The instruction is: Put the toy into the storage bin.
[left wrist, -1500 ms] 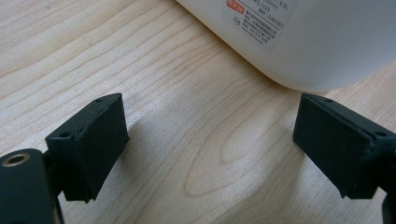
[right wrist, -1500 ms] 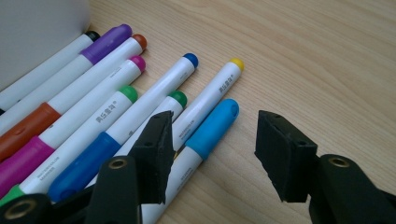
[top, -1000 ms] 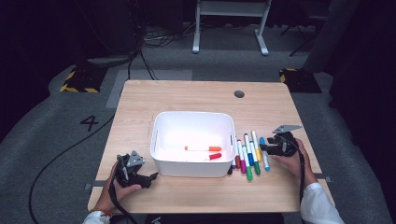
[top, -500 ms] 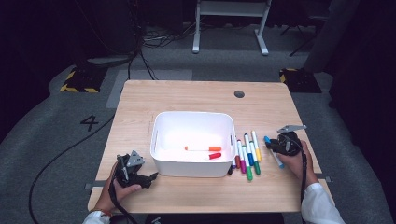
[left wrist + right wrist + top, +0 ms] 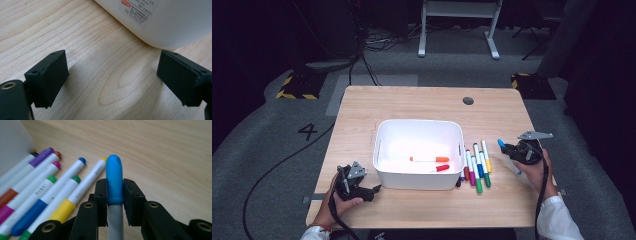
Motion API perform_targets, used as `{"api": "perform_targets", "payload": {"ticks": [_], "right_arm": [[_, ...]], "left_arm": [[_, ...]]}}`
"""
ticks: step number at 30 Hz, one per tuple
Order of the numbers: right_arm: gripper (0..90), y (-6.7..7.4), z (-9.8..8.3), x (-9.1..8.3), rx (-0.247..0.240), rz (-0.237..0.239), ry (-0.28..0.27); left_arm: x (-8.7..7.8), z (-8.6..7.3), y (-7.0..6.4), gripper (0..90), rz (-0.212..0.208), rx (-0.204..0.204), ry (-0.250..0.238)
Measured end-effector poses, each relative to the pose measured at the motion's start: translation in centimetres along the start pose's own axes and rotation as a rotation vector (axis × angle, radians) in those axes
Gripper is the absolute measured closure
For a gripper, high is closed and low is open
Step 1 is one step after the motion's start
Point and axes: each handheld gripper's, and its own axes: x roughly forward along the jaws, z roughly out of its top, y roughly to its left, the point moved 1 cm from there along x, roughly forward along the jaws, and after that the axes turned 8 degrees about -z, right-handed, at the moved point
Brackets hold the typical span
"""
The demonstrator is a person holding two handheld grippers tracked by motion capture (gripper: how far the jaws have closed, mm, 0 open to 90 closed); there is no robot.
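Right gripper (image 5: 115,192) clamped on the light-blue marker (image 5: 114,178) — both pads pressed against the blue cap, jaws just closed around it. Marker held right of the white bin (image 5: 419,152), cap end pointing toward the bin, lifted a little above the wooden table (image 5: 422,102). Between the bin and the held marker, a row of markers (image 5: 477,165) lying side by side on the table, just beside the right wall of the bin; caps in purple, magenta, green, blue and yellow. Inside the bin, an orange marker (image 5: 429,159) and a red-capped marker (image 5: 439,168) on the floor of it. Left gripper (image 5: 112,82) near the front left corner of the bin — jaws wide apart, nothing between them, only bare wood below.
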Motion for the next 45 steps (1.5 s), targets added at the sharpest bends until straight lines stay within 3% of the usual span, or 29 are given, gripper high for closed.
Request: {"api": "perform_targets", "payload": {"ticks": [4, 14, 19, 27, 45], "right_arm": [[74.5, 0.8, 1.4, -1.6, -0.041, 0.028, -0.054], [74.5, 4.0, 6.9, -6.1, -0.133, 0.110, -0.210], [74.5, 6.0, 9.6, -7.3, -0.195, 0.139, -0.242], [74.4, 9.2, 12.8, -7.8, -0.277, 0.179, -0.258], [74.4, 13.8, 16.6, -7.9, -0.354, 0.263, -0.291]], "left_arm": [[0.0, 0.0, 0.0, 10.2, 0.001, 0.002, 0.001], [0.0, 0.0, 0.0, 10.2, 0.001, 0.001, 0.001], [0.0, 0.0, 0.0, 10.2, 0.001, 0.000, 0.000], [0.0, 0.0, 0.0, 10.2, 0.001, 0.000, -0.001], [0.0, 0.0, 0.0, 10.2, -0.002, 0.000, 0.001]]}}
